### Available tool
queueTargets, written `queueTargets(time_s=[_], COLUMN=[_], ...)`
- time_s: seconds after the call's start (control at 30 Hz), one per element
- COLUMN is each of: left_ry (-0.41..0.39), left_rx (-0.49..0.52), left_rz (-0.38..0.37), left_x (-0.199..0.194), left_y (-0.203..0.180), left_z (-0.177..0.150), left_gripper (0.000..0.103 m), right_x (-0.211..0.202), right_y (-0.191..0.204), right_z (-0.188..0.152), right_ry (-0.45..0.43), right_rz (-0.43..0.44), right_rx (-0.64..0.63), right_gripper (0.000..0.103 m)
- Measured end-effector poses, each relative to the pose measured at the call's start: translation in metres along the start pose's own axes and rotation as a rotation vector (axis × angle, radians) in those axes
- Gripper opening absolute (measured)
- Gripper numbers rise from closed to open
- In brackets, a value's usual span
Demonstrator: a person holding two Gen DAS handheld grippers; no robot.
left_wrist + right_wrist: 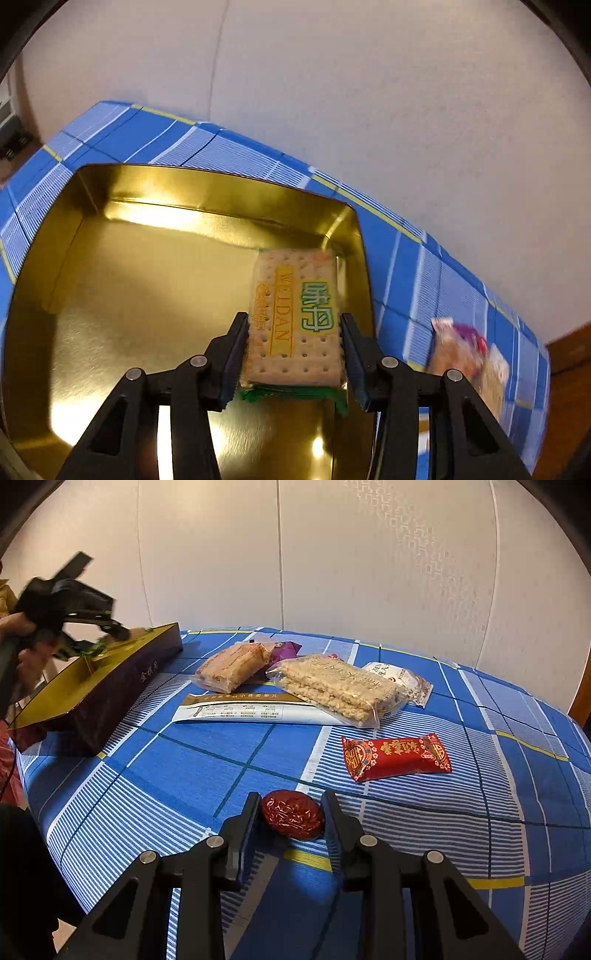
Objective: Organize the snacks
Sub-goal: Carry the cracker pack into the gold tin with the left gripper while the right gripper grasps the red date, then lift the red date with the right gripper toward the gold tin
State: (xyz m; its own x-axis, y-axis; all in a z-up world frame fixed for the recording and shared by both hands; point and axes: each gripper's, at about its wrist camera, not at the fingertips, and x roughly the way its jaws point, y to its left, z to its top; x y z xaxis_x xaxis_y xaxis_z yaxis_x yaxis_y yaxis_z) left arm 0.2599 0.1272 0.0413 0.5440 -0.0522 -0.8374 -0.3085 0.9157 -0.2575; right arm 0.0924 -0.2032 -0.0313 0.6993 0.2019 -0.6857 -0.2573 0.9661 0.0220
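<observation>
The blue plaid cloth (258, 753) covers the whole work surface, and on it sits the shallow rectangular tin with a gold interior and dark outer wall (122, 258), empty apart from what the left gripper (293, 328) brings over it. That gripper has a clear-wrapped cracker packet with green and yellow print (295, 317) between its jaws, hanging over the tin's right corner; the left pad touches the wrapper, the right seems to stand just off it, so whether the grip is firm I cannot tell. The step in hand looks like placing this packet in the tin; next would be lowering it flat against the wall and letting go. The right gripper (291, 819) hovers low, jaws partly apart around 1 wrinkled dark-red date (293, 818) lying on the cloth, both pads seemingly touching it. Beyond lie a long white sachet (251, 712), 2 puffed-rice bar packs (332, 690), and a red sweet wrapper (395, 757). A purple packet is mostly hidden, and the snacks in the left view are blurred.
</observation>
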Motion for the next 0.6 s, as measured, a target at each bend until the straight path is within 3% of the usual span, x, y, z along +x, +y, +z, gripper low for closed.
queueTargets(time_s=[0.17,0.33,0.6], left_ry=[0.006,-0.08,-0.229], left_rx=[-0.032,0.03,0.282], left_rz=[-0.004,-0.014,-0.078], left_x=[0.01,-0.018,-0.082], left_y=[0.004,-0.003,-0.043], left_z=[-0.002,-0.025,-0.097], left_gripper=[0.058,0.058,0.06], right_x=[0.0,0.0,-0.001], right_y=[0.001,0.001,0.001], right_z=[0.0,0.0,0.0], right_ry=[-0.003,-0.005,-0.007], right_rz=[-0.003,-0.007,-0.011], right_rx=[-0.006,-0.005,-0.003], right_gripper=[0.034,0.033,0.033])
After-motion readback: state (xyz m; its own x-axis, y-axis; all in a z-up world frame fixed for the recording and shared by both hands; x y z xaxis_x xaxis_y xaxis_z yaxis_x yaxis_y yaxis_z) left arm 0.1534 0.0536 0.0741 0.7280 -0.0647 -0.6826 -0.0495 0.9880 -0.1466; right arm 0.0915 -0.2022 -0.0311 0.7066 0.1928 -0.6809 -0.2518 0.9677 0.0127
